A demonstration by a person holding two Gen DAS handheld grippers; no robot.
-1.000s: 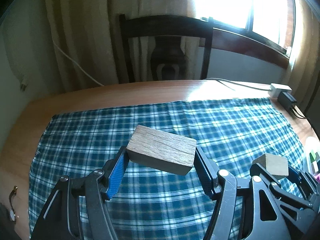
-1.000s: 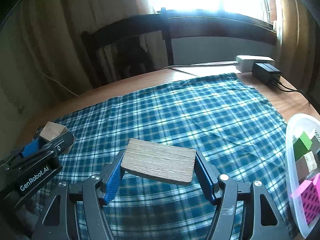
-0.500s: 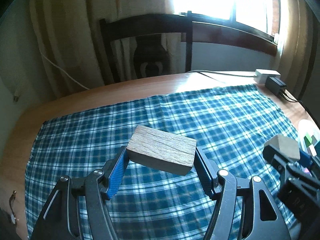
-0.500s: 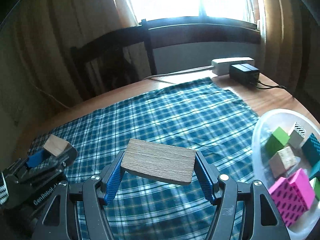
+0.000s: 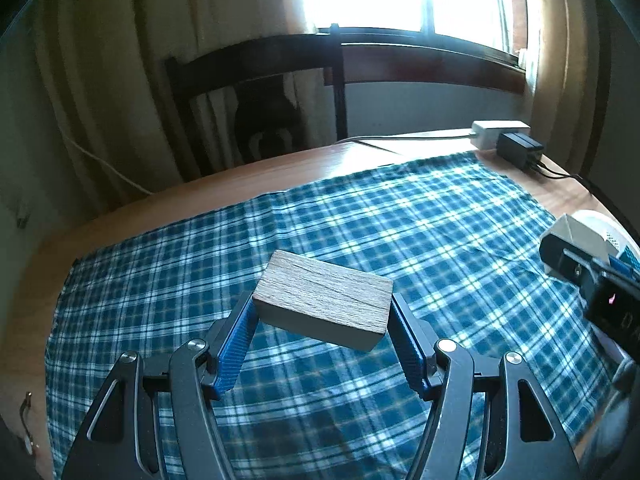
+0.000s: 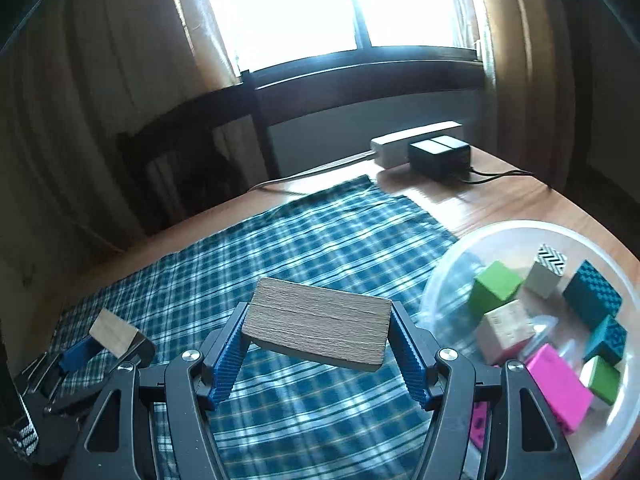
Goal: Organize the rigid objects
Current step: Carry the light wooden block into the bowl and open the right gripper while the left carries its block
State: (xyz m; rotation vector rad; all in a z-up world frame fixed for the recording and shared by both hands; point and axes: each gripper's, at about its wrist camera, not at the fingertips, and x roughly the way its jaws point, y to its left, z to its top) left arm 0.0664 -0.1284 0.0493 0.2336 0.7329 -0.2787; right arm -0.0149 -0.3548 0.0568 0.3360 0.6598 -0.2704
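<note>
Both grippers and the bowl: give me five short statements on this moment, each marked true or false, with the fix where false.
1. The left gripper holds a wooden block clear of the cloth. True.
2. The right gripper is empty. False: it grips a flat wooden block between its blue pads.
3. The clear bowl holds several blocks, among them a green block and a pink block. True.
4. The bowl stands in the middle of the cloth. False: it is at the table's right edge, beside the cloth.
5. Loose blocks lie on the cloth. False: none is in sight there.
</note>
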